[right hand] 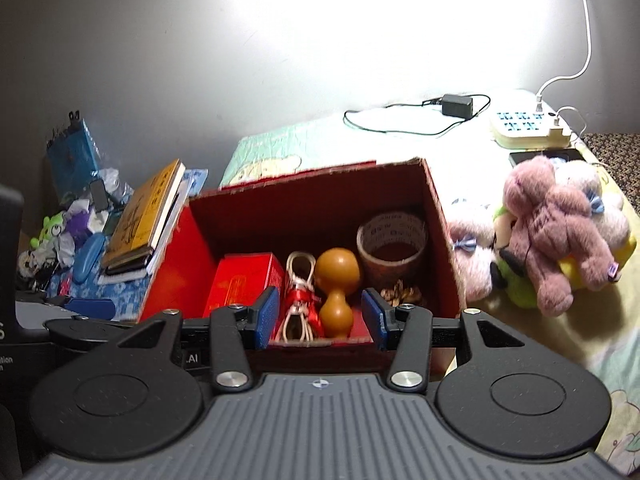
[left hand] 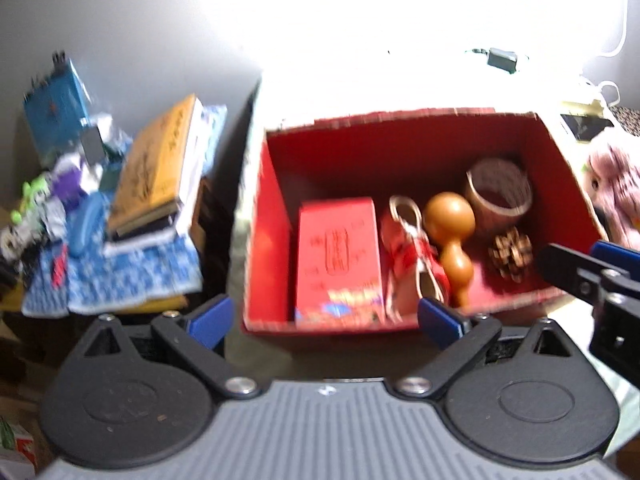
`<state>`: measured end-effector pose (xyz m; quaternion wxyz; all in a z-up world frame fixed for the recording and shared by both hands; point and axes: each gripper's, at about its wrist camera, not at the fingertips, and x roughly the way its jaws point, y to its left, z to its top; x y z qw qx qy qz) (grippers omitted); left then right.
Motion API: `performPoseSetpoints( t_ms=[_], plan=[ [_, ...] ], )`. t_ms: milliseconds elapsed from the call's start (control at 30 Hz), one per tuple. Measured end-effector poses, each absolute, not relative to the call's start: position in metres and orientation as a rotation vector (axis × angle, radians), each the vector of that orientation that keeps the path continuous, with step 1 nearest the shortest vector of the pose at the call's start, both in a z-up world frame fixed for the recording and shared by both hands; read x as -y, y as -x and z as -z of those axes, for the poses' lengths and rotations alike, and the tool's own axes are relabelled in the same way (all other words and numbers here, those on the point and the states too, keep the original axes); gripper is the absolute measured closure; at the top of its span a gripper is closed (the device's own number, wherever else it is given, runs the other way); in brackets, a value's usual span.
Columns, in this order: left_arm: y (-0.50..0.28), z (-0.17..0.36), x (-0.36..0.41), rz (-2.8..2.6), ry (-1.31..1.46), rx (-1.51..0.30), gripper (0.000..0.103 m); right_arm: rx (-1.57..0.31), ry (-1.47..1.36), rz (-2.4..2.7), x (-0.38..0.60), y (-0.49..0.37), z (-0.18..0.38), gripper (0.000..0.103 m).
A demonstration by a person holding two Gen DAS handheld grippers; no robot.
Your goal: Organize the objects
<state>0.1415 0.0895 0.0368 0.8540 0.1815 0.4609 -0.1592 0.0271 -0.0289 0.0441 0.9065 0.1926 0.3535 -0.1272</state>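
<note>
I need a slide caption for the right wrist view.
Open right gripper facing a red box holding a gourd, tape roll and smaller items.

Harsh light from top centre blows out wall; left view motion-blurred, right sharper; fisheye edges dark.

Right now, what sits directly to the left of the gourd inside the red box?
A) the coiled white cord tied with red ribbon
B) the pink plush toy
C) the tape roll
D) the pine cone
A: in the right wrist view the coiled white cord lies just left of the gourd in the red box, between it and the red carton.
</note>
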Motion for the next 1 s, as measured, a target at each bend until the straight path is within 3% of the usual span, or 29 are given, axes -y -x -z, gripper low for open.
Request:
performPoseSetpoints(
  t_ms=[333, 1000],
  plan=[
    [-0.158, -0.025, -0.078, 0.333, -0.342, -0.961, 0.004, -0.677, -0.393, 0.343, 0.049, -0.034, -0.046, 0.054],
    [-0.184, -0.003, -0.075, 0.327, -0.315, -0.964, 0.004, -0.769, -0.390, 0.352, 0.052, -0.064, -0.009, 0.054]
  ],
)
